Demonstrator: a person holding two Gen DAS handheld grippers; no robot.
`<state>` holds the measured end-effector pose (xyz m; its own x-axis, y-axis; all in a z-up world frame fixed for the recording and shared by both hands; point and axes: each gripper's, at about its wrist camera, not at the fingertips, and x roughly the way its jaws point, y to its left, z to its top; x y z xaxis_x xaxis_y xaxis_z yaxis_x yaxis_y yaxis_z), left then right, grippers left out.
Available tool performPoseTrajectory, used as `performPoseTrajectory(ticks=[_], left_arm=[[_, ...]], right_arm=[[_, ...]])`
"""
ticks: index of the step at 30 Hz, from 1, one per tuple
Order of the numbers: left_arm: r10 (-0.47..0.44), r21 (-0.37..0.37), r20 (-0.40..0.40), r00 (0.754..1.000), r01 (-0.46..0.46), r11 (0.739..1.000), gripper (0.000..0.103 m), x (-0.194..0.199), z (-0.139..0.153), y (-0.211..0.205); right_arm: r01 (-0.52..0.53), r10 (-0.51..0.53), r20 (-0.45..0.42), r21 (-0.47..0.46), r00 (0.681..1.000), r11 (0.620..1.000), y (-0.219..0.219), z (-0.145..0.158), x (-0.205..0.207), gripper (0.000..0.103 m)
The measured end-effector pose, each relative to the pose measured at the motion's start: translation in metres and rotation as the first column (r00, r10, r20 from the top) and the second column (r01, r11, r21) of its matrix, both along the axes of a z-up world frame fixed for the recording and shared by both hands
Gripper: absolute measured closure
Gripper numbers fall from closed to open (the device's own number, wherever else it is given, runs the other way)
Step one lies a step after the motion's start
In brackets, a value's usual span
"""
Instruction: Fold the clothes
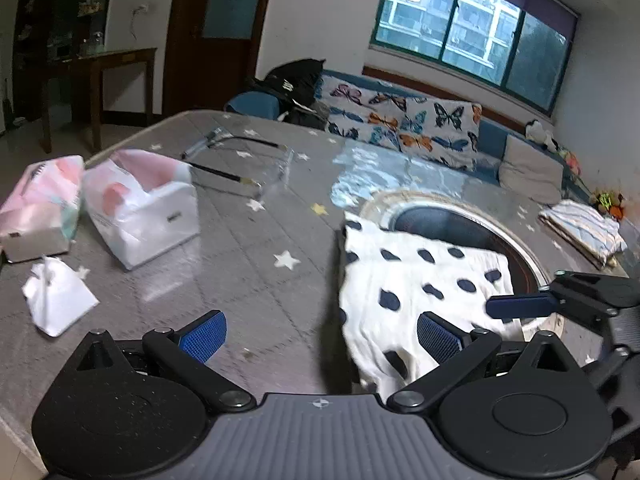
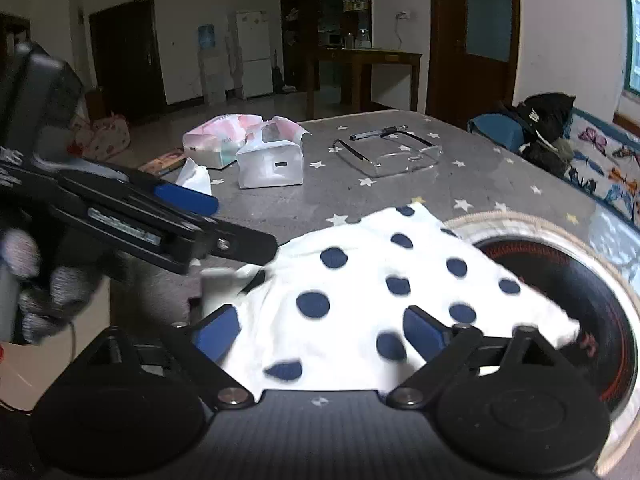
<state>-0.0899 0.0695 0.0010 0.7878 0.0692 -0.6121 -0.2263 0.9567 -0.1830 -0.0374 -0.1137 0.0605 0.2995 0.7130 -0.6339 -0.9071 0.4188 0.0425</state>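
A white cloth with dark blue dots [image 1: 420, 280] lies folded on the grey star-patterned table [image 1: 240, 272], partly over a round dark hob. My left gripper [image 1: 320, 338] is open, with its right finger above the cloth's near left corner and its left finger over bare table. In the right wrist view the same cloth [image 2: 360, 280] spreads under my right gripper [image 2: 320, 334]. Its jaws stand wide apart on either side of the cloth's near edge and do not pinch it. A blue finger [image 2: 186, 198] of the left gripper reaches in from the left, held by a gloved hand.
Two tissue packs [image 1: 140, 204] and a crumpled tissue [image 1: 56, 300] lie at the table's left. Clear glasses [image 1: 240, 168] and a pen are further back. A folded striped garment [image 1: 580, 228] sits at the far right. A butterfly-print sofa [image 1: 400, 120] stands behind the table.
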Motion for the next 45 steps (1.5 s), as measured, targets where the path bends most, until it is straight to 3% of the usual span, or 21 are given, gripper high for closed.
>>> performPoseTrajectory(ticks=[10,17,23,27,33,37,45], left_arm=[[-0.007,0.022,-0.080,0.997,0.009,1.000,0.000,-0.001,-0.025,-0.007],[-0.004,0.029,-0.077,0.997,0.006,1.000,0.000,-0.005,-0.020,-0.007],[0.001,0.030,-0.083,0.997,0.002,1.000,0.000,-0.009,-0.017,-0.012],[0.004,0.025,-0.076,0.997,-0.002,1.000,0.000,-0.019,-0.011,-0.012],[-0.049,0.014,-0.072,0.996,0.051,0.999,0.000,-0.036,-0.005,-0.019],[-0.120,0.056,-0.088,0.989,0.126,0.991,0.000,-0.049,-0.006,-0.031],[-0.198,0.009,-0.142,0.970,0.201,0.980,0.000,-0.061,-0.017,-0.039]], right_arm=[[0.038,-0.037,-0.073,0.011,0.997,0.999,-0.023,-0.018,-0.005,0.008],[0.026,-0.024,-0.053,0.027,0.998,0.999,-0.032,-0.011,-0.010,0.007],[0.018,-0.017,-0.103,0.005,0.995,1.000,-0.032,-0.021,-0.007,0.007],[0.030,-0.026,-0.106,0.033,0.994,0.999,-0.042,-0.011,-0.001,0.007],[0.153,-0.148,-0.089,0.056,0.985,0.987,-0.061,0.001,0.032,0.007],[0.235,-0.215,-0.181,0.096,0.960,0.967,-0.074,0.006,0.061,0.007],[0.340,-0.334,-0.071,0.088,0.940,0.936,-0.072,0.014,0.098,0.010]])
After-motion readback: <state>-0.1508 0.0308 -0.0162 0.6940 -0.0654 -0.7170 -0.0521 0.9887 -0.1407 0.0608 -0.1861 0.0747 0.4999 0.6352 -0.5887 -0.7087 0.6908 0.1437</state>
